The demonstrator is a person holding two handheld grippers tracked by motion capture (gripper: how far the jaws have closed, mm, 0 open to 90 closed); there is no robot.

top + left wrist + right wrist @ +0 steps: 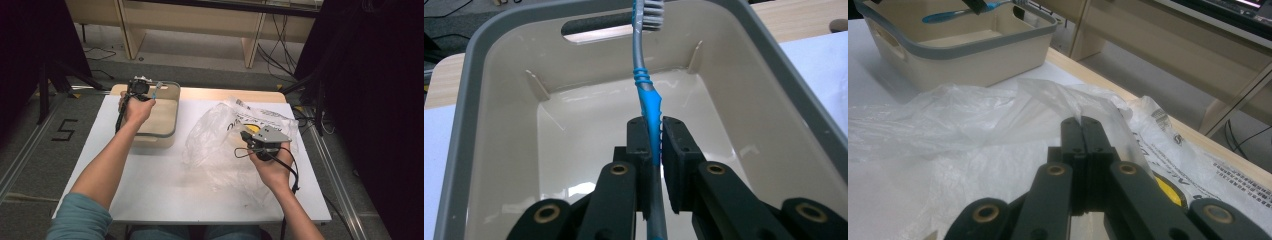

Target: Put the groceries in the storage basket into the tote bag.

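Left side of the table (150, 195), toward its far edge: a beige storage bin (167, 131) with a grey rim and a cut-out handle slot in its end wall stands near the far left corner, partly on the white sheet covering the tabletop. Inside is bare, glossy floor.

Left gripper (653, 131), held in the left hand (136, 109), sits over the bin's near-left rim. Jaws are clamped on a toothbrush (648, 95): pads press the blue grip section from both sides, grey neck rising past them, bristle head up near the handle slot. From the right gripper view the brush lies roughly level above the bin's opening, clear of the floor.

Middle to right: a crumpled clear plastic bag (215, 137) with black print and a yellow mark spreads over the white sheet, from just beside the bin toward the right edge.

Right gripper (1081, 125), in the right hand (272, 167), rests at the bag's right part, near the right edge. Jaws are fully together; a fold of the film rises just ahead of the tips, but whether any film is pinched between them, cannot tell.
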